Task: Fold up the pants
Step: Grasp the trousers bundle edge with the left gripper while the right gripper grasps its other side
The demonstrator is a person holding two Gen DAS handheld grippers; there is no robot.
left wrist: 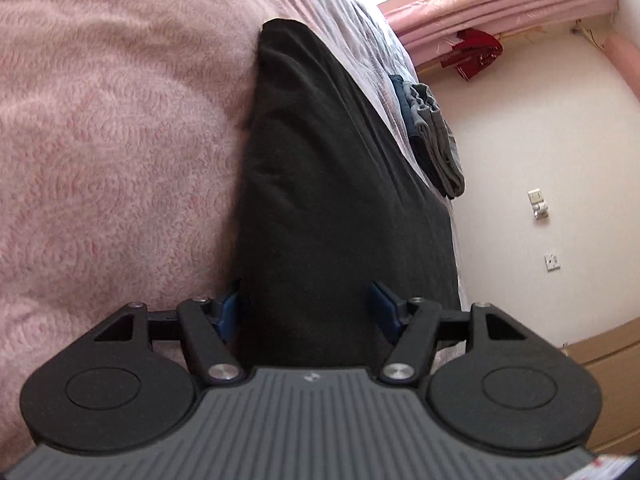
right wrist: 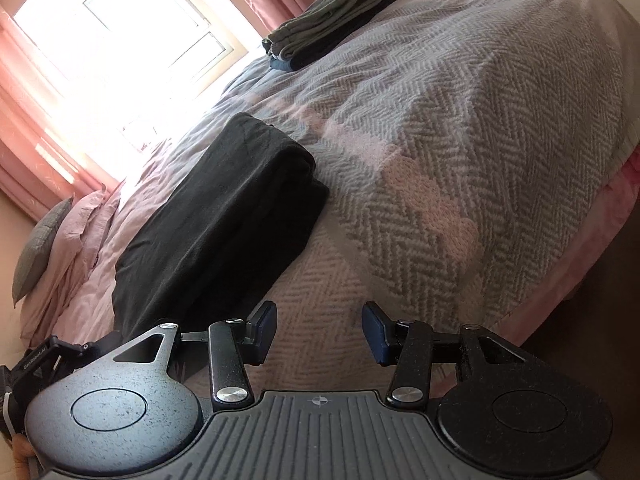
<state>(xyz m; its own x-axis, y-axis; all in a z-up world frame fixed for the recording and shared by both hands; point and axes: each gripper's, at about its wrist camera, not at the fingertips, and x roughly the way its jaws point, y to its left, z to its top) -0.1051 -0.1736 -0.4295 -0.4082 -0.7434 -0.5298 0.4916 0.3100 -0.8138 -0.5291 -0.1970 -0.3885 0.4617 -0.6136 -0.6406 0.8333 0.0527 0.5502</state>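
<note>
Dark grey, almost black pants (left wrist: 320,184) lie folded into a long strip on the bed. In the left wrist view the strip runs away from me, and its near end sits between the blue pads of my left gripper (left wrist: 307,308). That gripper is open wide and straddles the cloth. In the right wrist view the same pants (right wrist: 224,216) lie to the left, their far end folded thick. My right gripper (right wrist: 319,332) is open over the herringbone blanket (right wrist: 460,140), just right of the pants, with nothing in it. Part of the left gripper (right wrist: 40,360) shows at the lower left.
A stack of folded grey and dark clothes (right wrist: 328,24) sits near the bed's far edge (left wrist: 436,136). A fluffy pink blanket (left wrist: 100,140) lies left of the pants. Pillows (right wrist: 40,248) lie by the bright window (right wrist: 120,40). A wooden cabinet (left wrist: 608,380) stands beside the bed.
</note>
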